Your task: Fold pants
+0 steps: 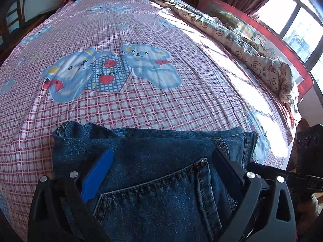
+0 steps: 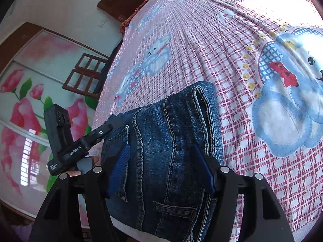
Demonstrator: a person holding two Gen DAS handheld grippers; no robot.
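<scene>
Denim pants [image 1: 153, 161], folded thick at lower centre, sat clamped in both left tool [image 1: 161, 167] and right tool [image 2: 163, 167], best lowered level onto the bed [image 1: 141, 109].

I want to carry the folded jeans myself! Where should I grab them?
Hold the folded jeans by their two short ends, coming in from each side. They sit as a thick bundle on the checked bedsheet, so one pinch would probably let layers slip. The left tool and right tool each straddle one end, with a finger on either face of the stack.
</scene>
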